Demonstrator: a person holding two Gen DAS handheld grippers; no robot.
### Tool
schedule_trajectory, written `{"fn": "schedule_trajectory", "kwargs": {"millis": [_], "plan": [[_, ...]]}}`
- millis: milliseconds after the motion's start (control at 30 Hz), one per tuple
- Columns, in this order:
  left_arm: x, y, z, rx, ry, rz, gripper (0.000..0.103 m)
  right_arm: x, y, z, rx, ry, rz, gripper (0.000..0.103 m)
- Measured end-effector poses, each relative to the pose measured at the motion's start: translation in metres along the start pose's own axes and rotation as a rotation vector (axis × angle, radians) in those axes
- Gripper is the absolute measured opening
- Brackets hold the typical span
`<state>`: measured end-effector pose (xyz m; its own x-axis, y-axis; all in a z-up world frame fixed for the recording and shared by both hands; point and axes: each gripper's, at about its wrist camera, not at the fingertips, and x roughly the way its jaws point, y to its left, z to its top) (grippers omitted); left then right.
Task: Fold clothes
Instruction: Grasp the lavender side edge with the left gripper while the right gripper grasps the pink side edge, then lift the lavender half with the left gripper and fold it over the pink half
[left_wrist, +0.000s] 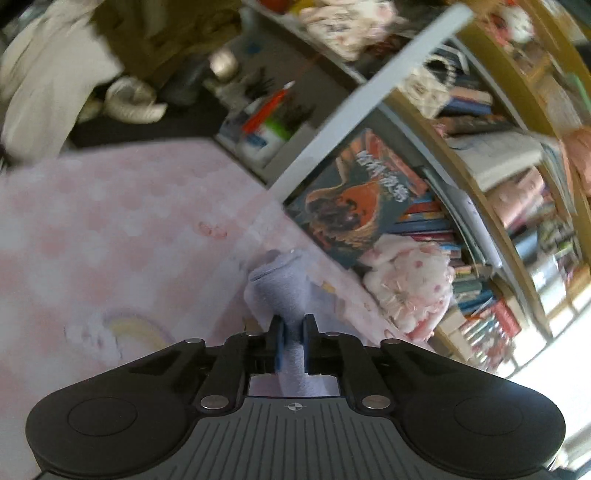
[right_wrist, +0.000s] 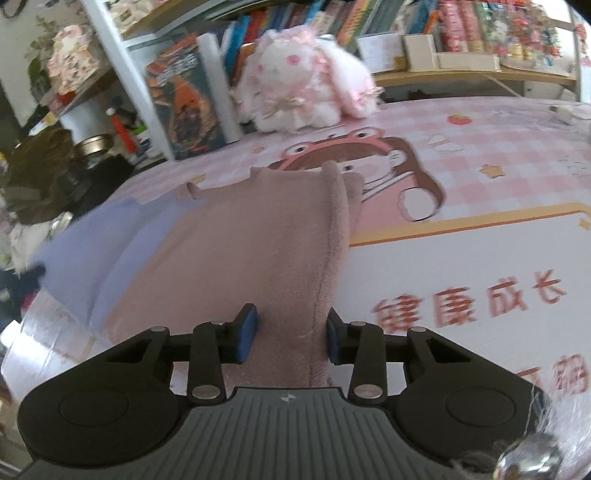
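In the left wrist view my left gripper (left_wrist: 292, 341) is shut on a bunched fold of lavender fleece cloth (left_wrist: 279, 291), lifted over the pink checked table cover (left_wrist: 110, 229). In the right wrist view the garment shows as a dusty pink fleece panel (right_wrist: 236, 251) with a lavender part (right_wrist: 96, 251) at its left, spread on the table cover (right_wrist: 480, 177). My right gripper (right_wrist: 291, 334) stands with its blue pads (right_wrist: 246, 332) apart around a raised fold of the pink fleece; the jaws look open.
A pink-and-white plush toy (right_wrist: 299, 88) sits at the table's far edge, also in the left wrist view (left_wrist: 410, 288). A dark illustrated book (right_wrist: 184, 99) leans by a white shelf post (right_wrist: 122, 66). Bookshelves (left_wrist: 498, 192) line the back. A container of pens (left_wrist: 266, 122) stands beyond.
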<state>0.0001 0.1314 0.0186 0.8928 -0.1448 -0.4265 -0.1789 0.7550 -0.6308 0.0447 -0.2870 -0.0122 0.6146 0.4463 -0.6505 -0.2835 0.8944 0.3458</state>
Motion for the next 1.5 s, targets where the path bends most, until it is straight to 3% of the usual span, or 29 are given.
{"fn": "schedule_trajectory", "kwargs": {"millis": [133, 300, 367, 467, 567, 600, 633, 700, 867, 967, 1100, 1267, 1500], "plan": [[0.012, 0.028, 0.008, -0.094, 0.043, 0.004, 0.014, 0.003, 0.015, -0.004, -0.049, 0.000, 0.005, 0.035], [0.022, 0.047, 0.004, -0.145, 0.089, -0.015, 0.034, 0.004, 0.013, -0.003, -0.046, 0.006, 0.013, 0.035], [0.030, 0.051, 0.003, -0.160, 0.109, -0.016, 0.048, 0.004, 0.013, -0.003, -0.051, 0.007, 0.010, 0.035], [0.038, 0.057, 0.000, -0.189, 0.109, 0.004, 0.052, 0.004, 0.013, -0.003, -0.051, 0.008, 0.012, 0.035], [0.041, 0.058, -0.001, -0.206, 0.074, 0.009, 0.045, 0.004, 0.012, -0.003, -0.050, 0.008, 0.015, 0.035], [0.043, 0.056, -0.001, -0.195, 0.069, 0.025, 0.038, 0.004, 0.012, -0.003, -0.050, 0.008, 0.014, 0.035], [0.046, 0.055, -0.001, -0.181, 0.074, 0.035, 0.016, 0.004, 0.014, -0.004, -0.051, 0.007, 0.011, 0.035], [0.042, 0.048, 0.001, -0.129, 0.057, 0.025, 0.008, 0.005, 0.016, -0.004, -0.047, 0.008, 0.020, 0.035], [0.004, 0.023, 0.015, 0.072, -0.067, -0.084, 0.008, 0.005, 0.023, -0.009, -0.022, 0.032, 0.084, 0.032], [0.014, 0.051, 0.023, 0.003, 0.006, -0.024, 0.008, 0.006, 0.034, -0.016, -0.027, 0.032, 0.124, 0.032], [0.020, 0.069, 0.021, -0.036, 0.047, -0.021, 0.012, 0.006, 0.044, -0.021, -0.068, 0.018, 0.107, 0.032], [0.033, 0.077, 0.021, -0.051, 0.090, -0.020, 0.030, 0.008, 0.042, -0.020, -0.067, 0.026, 0.119, 0.032], [0.042, 0.089, 0.015, -0.143, 0.069, -0.038, 0.026, 0.007, 0.043, -0.024, -0.069, 0.012, 0.114, 0.032]]}}
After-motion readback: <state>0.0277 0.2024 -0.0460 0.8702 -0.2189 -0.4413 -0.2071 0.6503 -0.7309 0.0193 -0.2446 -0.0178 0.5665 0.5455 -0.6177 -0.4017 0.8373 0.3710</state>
